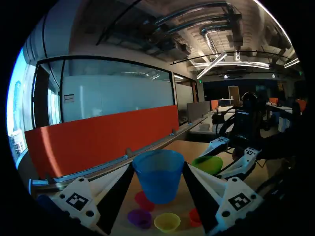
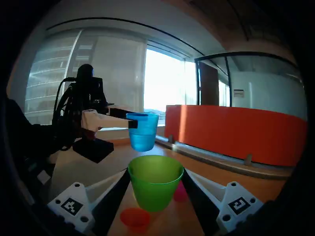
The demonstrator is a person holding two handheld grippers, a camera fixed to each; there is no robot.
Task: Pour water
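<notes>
While the left gripper [image 1: 158,171] clamps the blue cup [image 1: 157,187] between both fingers, the cup stands upright at 6 o'clock in the left gripper view, held clear above the table [image 1: 185,147]. Whether it holds water cannot be told. Four small cups sit on the table under it: a pink cup [image 1: 143,200] just below its base, a purple cup [image 1: 139,218] at 7 o'clock, a yellow cup [image 1: 167,222] at 6 and a red cup [image 1: 195,216] at 5. At 3 o'clock from the blue cup, and farther off, the right gripper [image 1: 215,162] grasps the green cup [image 1: 206,164], which looks tipped toward the camera. An orange partition [image 1: 102,137] runs along the table edge from 9 to 12 o'clock.

From the right gripper view, the right gripper [image 2: 155,177] has its fingers pressed on either side of the green cup [image 2: 154,192], upright at 6 o'clock. At 12 o'clock from it, higher and farther off, the blue cup [image 2: 143,135] hangs upright in the air in the left gripper [image 2: 138,125], whose one visible finger [image 2: 106,120] reaches in from 9 o'clock. The two cups are apart. On the table [image 2: 189,220], the red cup [image 2: 135,218] lies at 7 o'clock of the green cup and the pink cup [image 2: 180,192] at 3, partly hidden behind it. The partition [image 2: 236,133] stands at 2 o'clock.
</notes>
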